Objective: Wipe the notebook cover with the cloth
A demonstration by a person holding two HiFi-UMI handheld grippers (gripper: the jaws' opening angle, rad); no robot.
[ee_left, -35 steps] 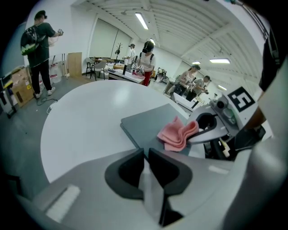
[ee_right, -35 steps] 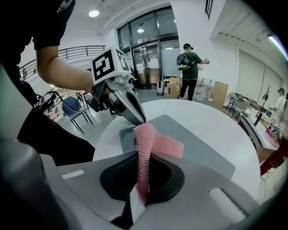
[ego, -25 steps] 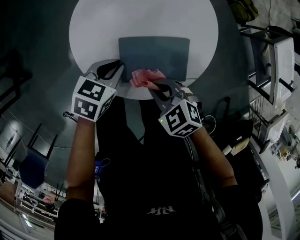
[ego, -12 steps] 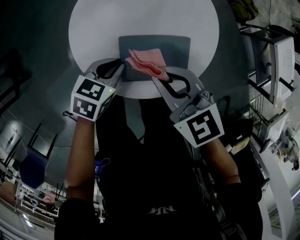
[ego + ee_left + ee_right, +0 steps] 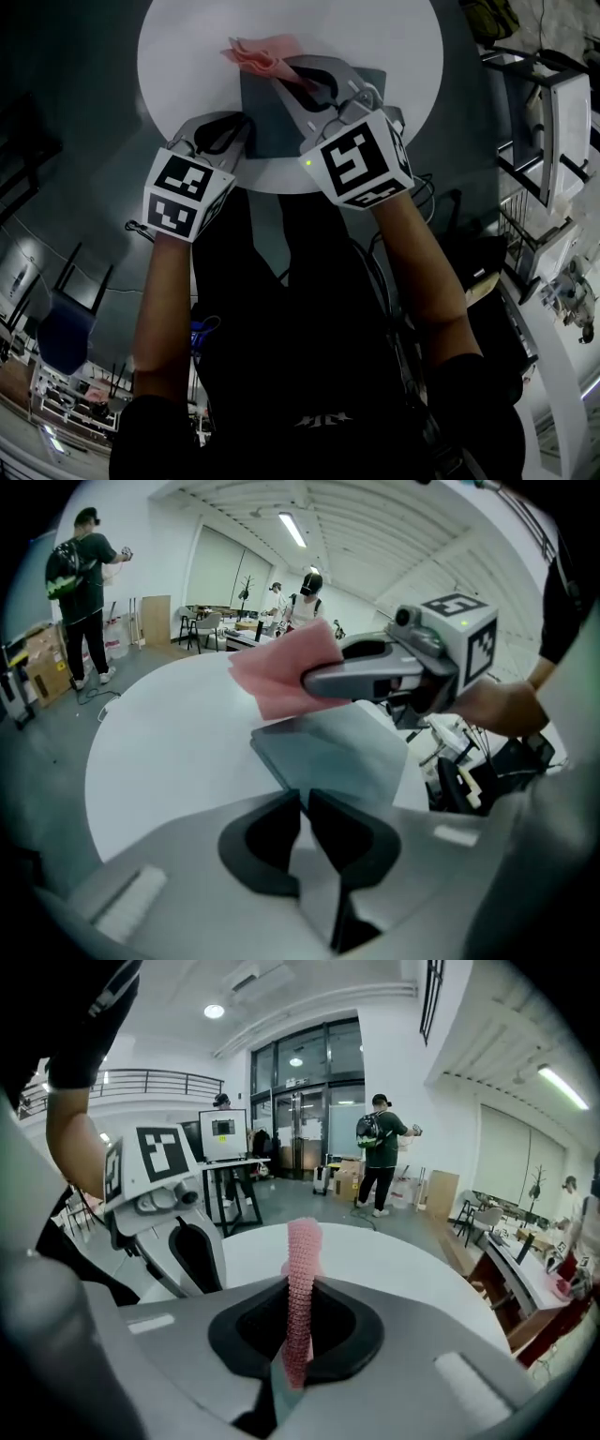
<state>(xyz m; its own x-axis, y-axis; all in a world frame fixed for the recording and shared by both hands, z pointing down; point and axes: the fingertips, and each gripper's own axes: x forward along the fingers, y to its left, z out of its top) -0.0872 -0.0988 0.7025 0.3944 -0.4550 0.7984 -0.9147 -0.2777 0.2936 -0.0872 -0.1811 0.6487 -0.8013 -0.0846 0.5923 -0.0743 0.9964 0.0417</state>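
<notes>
Right gripper (image 5: 281, 68) is clamped tight on the pink cloth (image 5: 255, 50) — I've got it at the far-left corner of the grey notebook (image 5: 272, 122), hanging partly over the white table (image 5: 178, 66). My left gripper (image 5: 236, 131) pinches the notebook's near-left corner — jaws almost together.

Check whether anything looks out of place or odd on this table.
Only one thing: the cloth, pinched in the right gripper, lies mostly past the notebook's far left corner, over bare table rather than on the cover. The notebook lies flat, and nothing looks spilled or damaged.
</notes>
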